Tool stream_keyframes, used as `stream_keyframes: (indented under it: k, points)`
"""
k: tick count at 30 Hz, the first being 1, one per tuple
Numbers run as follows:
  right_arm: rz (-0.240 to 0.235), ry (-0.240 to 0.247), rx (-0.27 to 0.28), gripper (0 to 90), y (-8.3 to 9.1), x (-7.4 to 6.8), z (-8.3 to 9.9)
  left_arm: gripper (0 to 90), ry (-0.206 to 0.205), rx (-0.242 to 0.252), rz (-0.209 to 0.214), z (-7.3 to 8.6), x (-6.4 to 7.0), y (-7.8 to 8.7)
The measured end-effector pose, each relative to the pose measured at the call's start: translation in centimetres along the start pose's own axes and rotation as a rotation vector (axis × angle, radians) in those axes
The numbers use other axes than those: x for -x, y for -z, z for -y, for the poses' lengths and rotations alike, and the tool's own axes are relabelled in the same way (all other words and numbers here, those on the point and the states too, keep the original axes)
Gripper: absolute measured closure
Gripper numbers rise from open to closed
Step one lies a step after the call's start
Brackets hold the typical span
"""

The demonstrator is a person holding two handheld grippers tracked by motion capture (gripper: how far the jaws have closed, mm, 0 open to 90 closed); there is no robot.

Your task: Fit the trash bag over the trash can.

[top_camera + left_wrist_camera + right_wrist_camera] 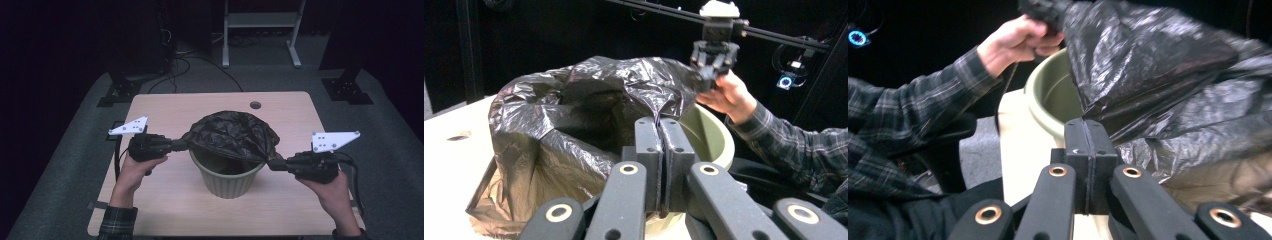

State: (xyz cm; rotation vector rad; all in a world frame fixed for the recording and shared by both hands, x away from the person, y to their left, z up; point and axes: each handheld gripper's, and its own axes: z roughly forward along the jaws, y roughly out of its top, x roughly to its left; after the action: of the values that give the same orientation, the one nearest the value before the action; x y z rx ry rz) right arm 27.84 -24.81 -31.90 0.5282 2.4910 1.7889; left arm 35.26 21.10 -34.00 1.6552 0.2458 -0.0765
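Black jaws on both grippers are pressed tight together, and each pair pinches an edge of the black bin bag [231,134]. The left gripper [178,145] holds the bag's edge on one side of the green bin [227,181]. The right gripper [275,164] holds the edge on the other side. Between them the bag is pulled wide and held up over the top of the bin, like a little tent. Its far part droops down over the back rim.

In the left gripper view, the jaws are shut on the crinkly plastic of the bag [589,115], and the bin's rim [716,135] peeks out beside it. In the right gripper view, the bag [1168,80] hangs over the bin [1048,95] too.

I think the bag is very light, thin and floppy. It looks shiny, so it may slip. It could tear if pulled too hard. The best place to hold it is right at the open edge, where the grippers are now. The bin looks stiff and should stay put.

The bin stands in the middle of a pale wood table [165,210]. Grey carpet [65,165] lies under it. The room is dark, with black cables [200,62] on the floor and a white stand [260,22] at the back.
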Motion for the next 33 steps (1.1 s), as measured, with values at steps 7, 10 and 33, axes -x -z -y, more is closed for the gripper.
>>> stream_keyframes:
  k: [7,10,33]
  points:
    - [-0.061,-0.007,-0.068,89.9,-2.5,-1.4,1.6,87.5,0.011,-0.002,-0.001,0.3,-0.2,0.0]
    - [-0.075,-0.012,-0.096,89.9,-3.3,-1.4,2.2,87.5,0.016,-0.003,-0.007,0.5,-0.4,0.2]
    - [-0.114,0.038,-0.139,73.3,-4.2,-2.6,2.1,59.6,0.001,0.044,-0.064,0.0,-0.1,2.0]
